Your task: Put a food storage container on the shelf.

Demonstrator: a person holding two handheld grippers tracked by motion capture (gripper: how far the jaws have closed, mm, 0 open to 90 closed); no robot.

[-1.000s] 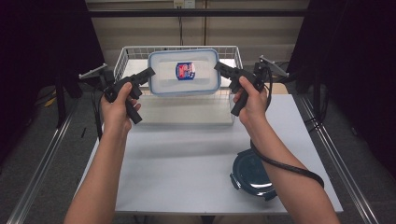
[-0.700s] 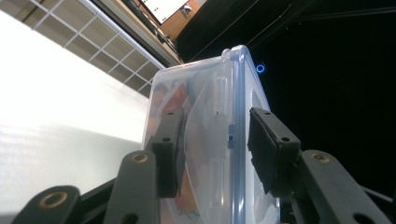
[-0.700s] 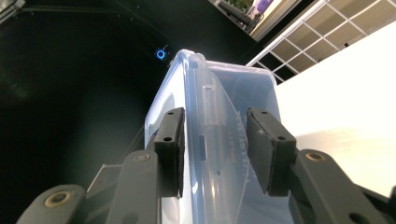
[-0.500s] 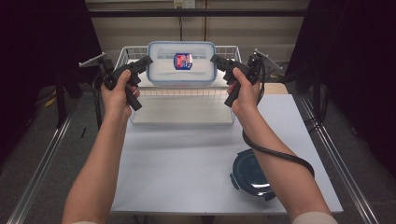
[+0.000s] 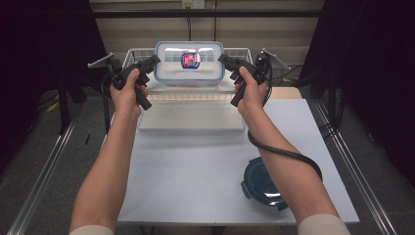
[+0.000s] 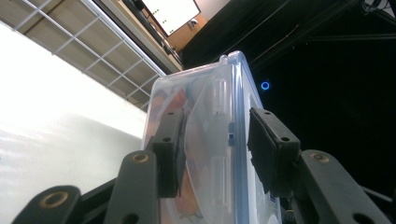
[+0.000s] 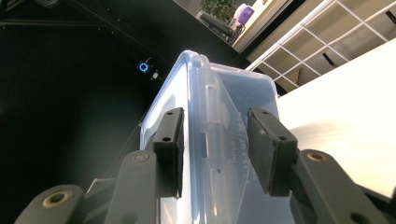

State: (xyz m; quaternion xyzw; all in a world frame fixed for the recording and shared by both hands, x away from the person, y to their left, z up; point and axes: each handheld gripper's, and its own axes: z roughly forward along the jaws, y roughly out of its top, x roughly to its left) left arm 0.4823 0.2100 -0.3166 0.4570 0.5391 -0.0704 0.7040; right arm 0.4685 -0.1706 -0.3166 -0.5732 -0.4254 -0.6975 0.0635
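Raised lettering runs along the side wall of the clear plastic container (image 7: pixel 233 154) in the right gripper view (it is too faint and slanted to make out). The red and blue packet (image 5: pixel 190 59) inside bears print too small to read.

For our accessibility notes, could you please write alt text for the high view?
Two hands, each with a gripper, hold a clear lidded container by its ends above a white wire basket at the table's far edge. The left gripper and right gripper clamp opposite ends. A dark round lid lies nearer.
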